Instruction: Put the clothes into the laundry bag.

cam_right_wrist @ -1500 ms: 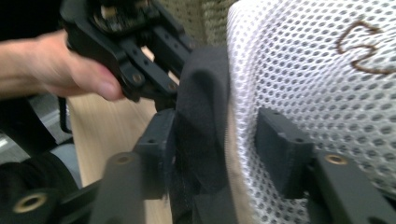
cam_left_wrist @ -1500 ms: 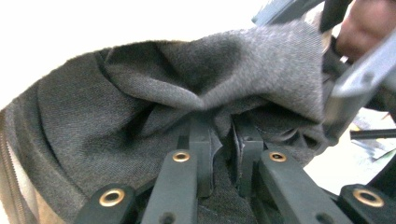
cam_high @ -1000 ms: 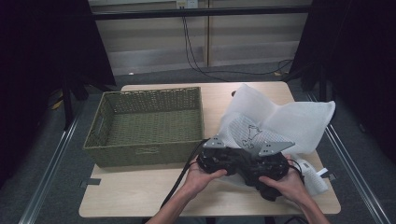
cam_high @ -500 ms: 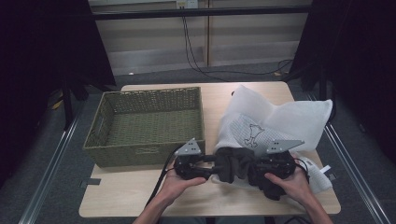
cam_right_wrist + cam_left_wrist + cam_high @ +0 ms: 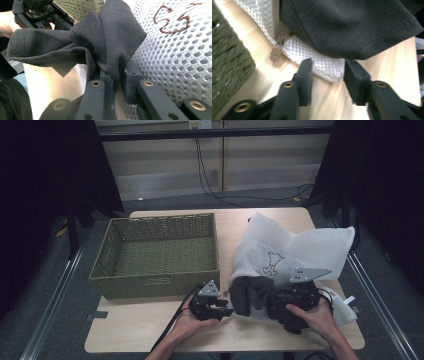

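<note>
A dark grey cloth (image 5: 247, 295) hangs bunched from my right gripper (image 5: 271, 301), which is shut on it. In the right gripper view the cloth (image 5: 100, 37) is pinched between the jaws of the right gripper (image 5: 117, 72). Under it lies a white mesh laundry bag (image 5: 300, 250) with a brown stitched figure. My left gripper (image 5: 226, 307) is low over the table, to the left of the cloth. In the left gripper view the left gripper (image 5: 328, 68) is open and its jaws have just been closing. The bag's corner (image 5: 322, 65) lies between its tips, untouched, beside a tan zipper pull (image 5: 275, 52).
A green woven basket (image 5: 160, 285) stands on the left half of the wooden table (image 5: 150, 330), with its front wall close to my left hand. The mesh bag covers the right half. Cables trail from both grippers toward the front edge.
The two grippers were together at the cloth. The left one has come away to the left and sunk toward the table, its jaws now apart. The right hand has kept still with the cloth.
</note>
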The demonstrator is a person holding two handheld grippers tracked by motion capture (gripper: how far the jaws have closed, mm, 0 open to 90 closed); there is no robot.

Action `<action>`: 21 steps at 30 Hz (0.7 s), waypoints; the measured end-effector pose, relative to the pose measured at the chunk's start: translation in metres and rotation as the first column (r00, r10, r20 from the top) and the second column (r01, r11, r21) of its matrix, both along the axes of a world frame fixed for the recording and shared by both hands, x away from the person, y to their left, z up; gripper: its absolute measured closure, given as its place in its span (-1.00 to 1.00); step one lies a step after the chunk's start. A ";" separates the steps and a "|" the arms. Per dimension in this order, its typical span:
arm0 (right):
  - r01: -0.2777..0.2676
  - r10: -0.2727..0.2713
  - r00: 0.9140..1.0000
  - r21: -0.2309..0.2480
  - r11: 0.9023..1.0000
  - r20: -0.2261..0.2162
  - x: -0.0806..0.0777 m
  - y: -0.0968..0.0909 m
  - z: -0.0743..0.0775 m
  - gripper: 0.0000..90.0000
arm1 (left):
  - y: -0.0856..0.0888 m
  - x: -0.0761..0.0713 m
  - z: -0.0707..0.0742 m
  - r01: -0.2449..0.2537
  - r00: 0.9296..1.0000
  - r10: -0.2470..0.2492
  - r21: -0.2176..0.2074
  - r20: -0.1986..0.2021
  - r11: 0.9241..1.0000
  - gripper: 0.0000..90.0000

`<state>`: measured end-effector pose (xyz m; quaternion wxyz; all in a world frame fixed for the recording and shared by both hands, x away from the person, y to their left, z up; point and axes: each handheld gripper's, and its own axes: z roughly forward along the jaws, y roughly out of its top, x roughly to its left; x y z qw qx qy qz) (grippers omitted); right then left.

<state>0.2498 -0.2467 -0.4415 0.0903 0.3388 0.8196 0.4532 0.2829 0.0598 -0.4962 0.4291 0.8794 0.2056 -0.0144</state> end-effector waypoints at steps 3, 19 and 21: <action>-0.004 0.004 1.000 0.003 1.000 -0.001 0.000 0.000 -0.001 0.80 | -0.008 -0.001 -0.002 0.021 1.000 -0.021 0.006 -0.007 1.000 0.16; -0.005 0.005 1.000 0.005 1.000 0.006 0.001 -0.001 -0.001 0.77 | -0.021 0.002 0.006 -0.014 1.000 0.014 -0.002 0.007 1.000 0.90; -0.004 0.004 1.000 0.011 1.000 0.003 0.002 -0.002 0.000 0.77 | -0.020 -0.001 0.015 -0.001 1.000 0.001 -0.059 0.009 0.998 0.91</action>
